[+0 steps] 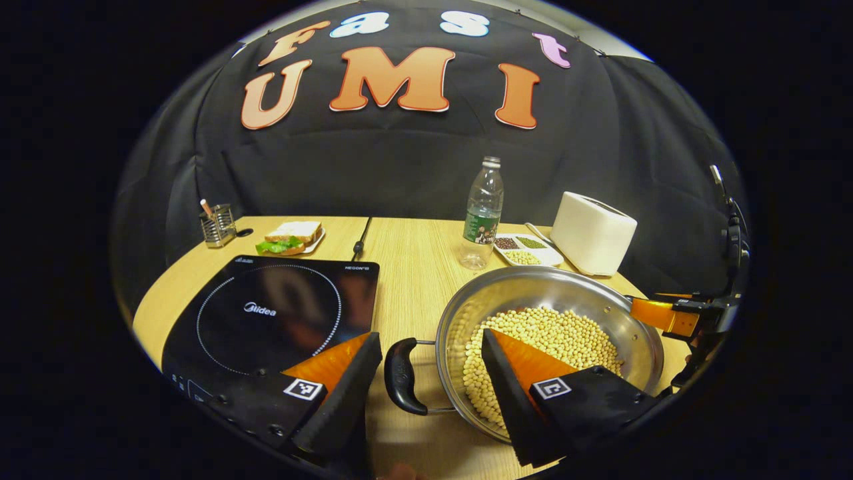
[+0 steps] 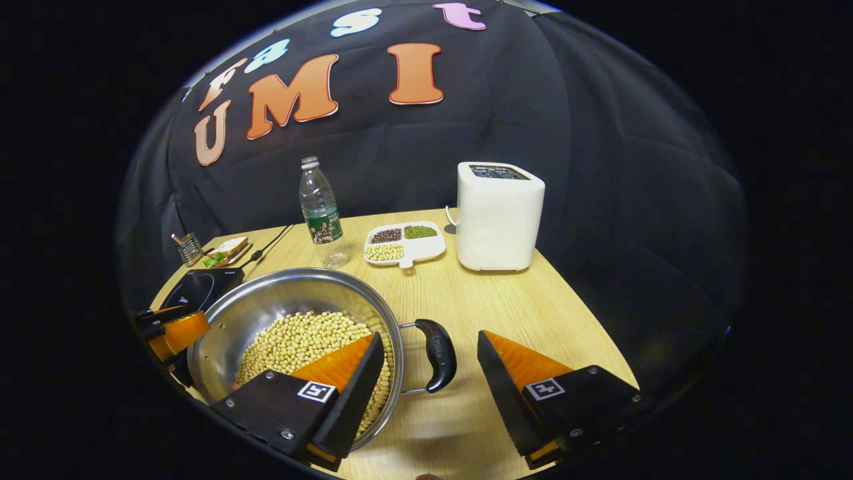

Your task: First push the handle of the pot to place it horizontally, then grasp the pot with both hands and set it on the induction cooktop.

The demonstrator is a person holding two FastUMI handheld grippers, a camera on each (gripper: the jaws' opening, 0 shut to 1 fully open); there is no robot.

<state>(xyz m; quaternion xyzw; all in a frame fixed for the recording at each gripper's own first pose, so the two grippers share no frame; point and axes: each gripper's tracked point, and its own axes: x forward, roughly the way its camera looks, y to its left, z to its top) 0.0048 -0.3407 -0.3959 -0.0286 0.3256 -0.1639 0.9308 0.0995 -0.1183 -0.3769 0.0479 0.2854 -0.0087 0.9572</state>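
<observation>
1. At the far left corner of the pale wood-grain desk (image 1: 413, 260) stand a small wire-mesh metal holder (image 1: 218, 225) and a white plate with a lettuce sandwich (image 1: 292, 238).
2. Nearer the front left edge lies the flat, glossy black glass induction cooktop (image 1: 273, 313), its ring bare.
3. The left gripper (image 1: 426, 373) is spread wide; its fingers straddle the curved black plastic left handle (image 1: 402, 375) of the pot without touching it.
4. The round, shiny stainless-steel pot (image 1: 553, 293), about half full of small, smooth, pale soybeans (image 1: 553, 333), sits on the desk just to the right of the cooktop, not yet on it.
5. The right gripper (image 2: 426, 373) is likewise spread, straddling the black right handle (image 2: 440, 363).
6. Along the far edge stand a clear plastic bottle (image 2: 321, 210), a white divided dish of beans (image 2: 404, 243) and a boxy white toaster (image 2: 498, 215).
7. Risk, as I judge it: both handles are slick and rounded, so an uneven pinch or lift could tilt the heavy pot and spill loose beans; a low carry could catch the cooktop's edge.
</observation>
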